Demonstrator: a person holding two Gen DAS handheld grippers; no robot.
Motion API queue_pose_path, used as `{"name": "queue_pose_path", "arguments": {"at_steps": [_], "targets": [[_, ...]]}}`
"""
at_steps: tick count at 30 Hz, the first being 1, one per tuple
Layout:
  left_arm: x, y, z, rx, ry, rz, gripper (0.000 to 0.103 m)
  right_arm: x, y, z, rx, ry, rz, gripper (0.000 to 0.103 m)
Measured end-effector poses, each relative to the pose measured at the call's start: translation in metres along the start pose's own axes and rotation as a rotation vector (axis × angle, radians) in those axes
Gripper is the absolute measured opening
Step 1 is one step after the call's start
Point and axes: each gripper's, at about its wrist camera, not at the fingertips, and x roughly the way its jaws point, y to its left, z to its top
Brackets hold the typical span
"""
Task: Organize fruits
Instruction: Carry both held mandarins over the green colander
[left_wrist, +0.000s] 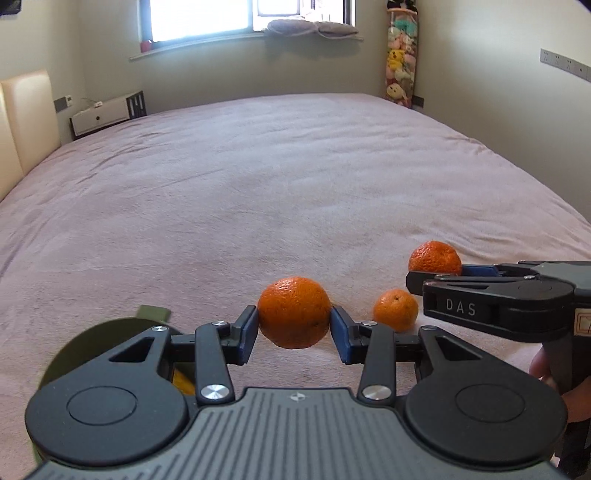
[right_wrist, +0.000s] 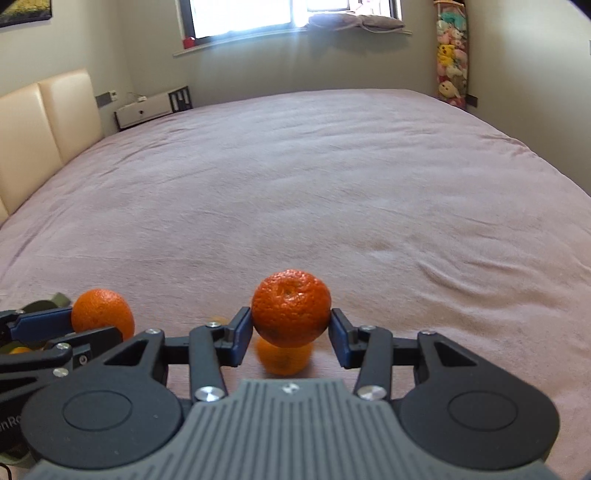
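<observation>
Left view: my left gripper (left_wrist: 293, 325) pinches an orange (left_wrist: 293, 312) above the pink bed (left_wrist: 258, 177); a small orange (left_wrist: 395, 309) lies beside it. Right view: my right gripper (right_wrist: 291, 330) pinches a mandarin (right_wrist: 291, 308) over a blurred fruit (right_wrist: 282, 356).
</observation>
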Motion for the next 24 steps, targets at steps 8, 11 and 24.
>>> {"name": "queue_pose_path", "arguments": {"at_steps": [8, 11, 24], "targets": [[-0.03, 0.035, -0.003, -0.073, -0.033, 0.051, 0.048, -0.025, 0.048, 0.001, -0.082, -0.031, 0.116, 0.042], [-0.04, 0.052, -0.005, -0.121, -0.045, 0.074, 0.048, -0.032, 0.067, -0.001, -0.117, -0.032, 0.155, 0.042], [-0.046, 0.125, -0.018, -0.355, -0.03, 0.065, 0.047, -0.031, 0.148, -0.017, -0.309, 0.003, 0.264, 0.042]]}}
